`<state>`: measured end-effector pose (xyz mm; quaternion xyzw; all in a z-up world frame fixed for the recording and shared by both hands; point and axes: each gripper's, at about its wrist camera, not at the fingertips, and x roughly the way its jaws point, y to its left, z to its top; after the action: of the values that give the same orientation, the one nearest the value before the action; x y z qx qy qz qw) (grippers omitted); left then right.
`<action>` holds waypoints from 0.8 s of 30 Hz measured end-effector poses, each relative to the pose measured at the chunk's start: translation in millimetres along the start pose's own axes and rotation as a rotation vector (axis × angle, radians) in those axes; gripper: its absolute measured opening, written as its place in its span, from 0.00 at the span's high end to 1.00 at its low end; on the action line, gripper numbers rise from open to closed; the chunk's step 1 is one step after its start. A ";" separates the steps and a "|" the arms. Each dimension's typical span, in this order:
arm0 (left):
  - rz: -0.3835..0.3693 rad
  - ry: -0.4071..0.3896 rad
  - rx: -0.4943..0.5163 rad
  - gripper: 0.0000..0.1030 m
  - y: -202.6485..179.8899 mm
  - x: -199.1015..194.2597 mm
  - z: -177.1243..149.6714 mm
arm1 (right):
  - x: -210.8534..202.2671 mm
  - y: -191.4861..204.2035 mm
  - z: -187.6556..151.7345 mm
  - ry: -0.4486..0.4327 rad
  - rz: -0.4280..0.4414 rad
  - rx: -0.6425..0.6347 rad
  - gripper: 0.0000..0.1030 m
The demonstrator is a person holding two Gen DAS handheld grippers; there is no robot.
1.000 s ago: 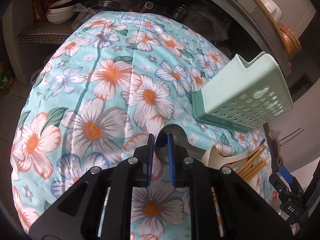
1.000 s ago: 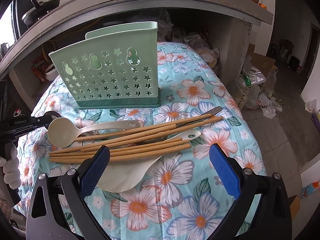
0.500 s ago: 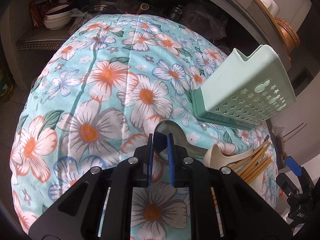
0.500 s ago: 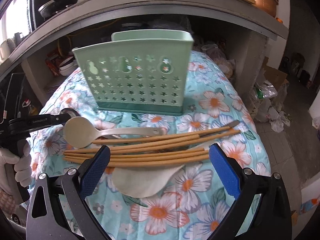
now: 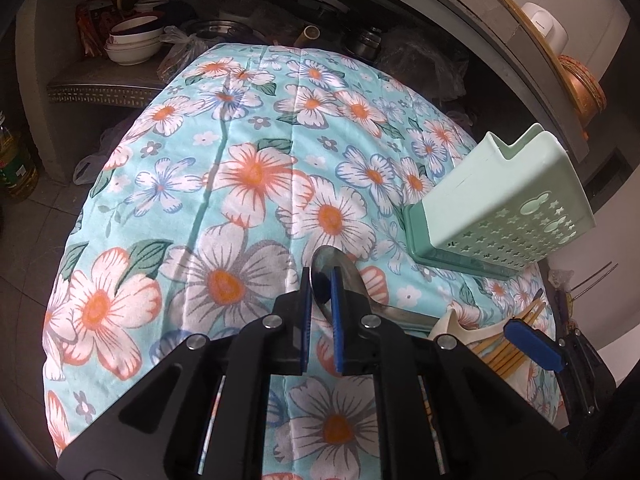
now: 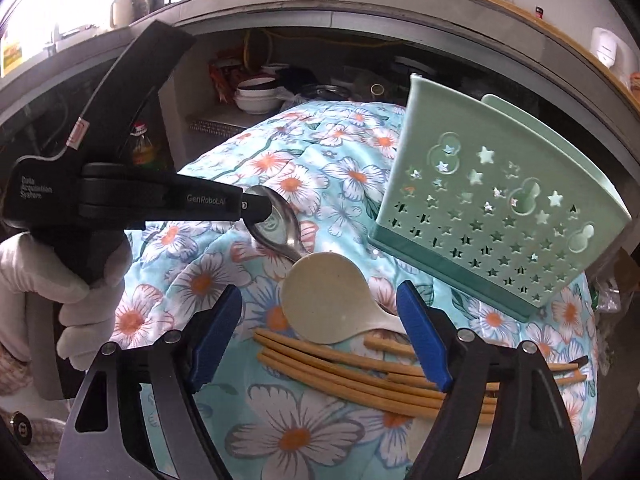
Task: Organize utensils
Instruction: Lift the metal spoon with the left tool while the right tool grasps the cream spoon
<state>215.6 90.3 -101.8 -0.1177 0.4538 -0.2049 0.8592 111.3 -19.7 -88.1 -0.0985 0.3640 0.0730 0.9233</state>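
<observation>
Metal spoon (image 5: 340, 272) sits pinched by its bowl between the nearly closed blue pads of your left gripper (image 5: 321, 304), above the flowered cloth (image 5: 240, 184). Your right gripper (image 6: 320, 336) hangs spread wide, holding nothing, over the beige plastic spoon (image 6: 326, 298) and the bundle of wooden chopsticks (image 6: 360, 376) lying on the cloth. Behind them the mint-green utensil holder (image 6: 492, 208) stands on the cloth, just beyond the spoons. Your gloved left hand (image 6: 60, 292) grips the tool handle.

Glossy metal spoon (image 5: 340, 268), matt plastic holder (image 6: 500, 208), cloth tablecloth (image 5: 240, 184).
</observation>
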 end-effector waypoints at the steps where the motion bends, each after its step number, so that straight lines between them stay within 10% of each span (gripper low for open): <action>1: -0.004 0.001 -0.004 0.92 1.5 0.2 0.1 | 3.1 3.2 0.5 0.000 -0.008 -0.010 0.30; 12: -0.037 0.015 -0.029 0.92 9.5 7.6 4.4 | 30.1 30.0 -3.3 0.056 -0.089 -0.120 0.45; 24: -0.044 -0.006 -0.029 0.94 9.2 5.2 4.8 | 33.9 34.6 2.5 0.055 -0.107 -0.128 0.88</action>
<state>224.4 96.1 -106.5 -0.1405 0.4513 -0.2169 0.8541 130.4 16.7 -114.1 -0.1787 0.3781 0.0441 0.9073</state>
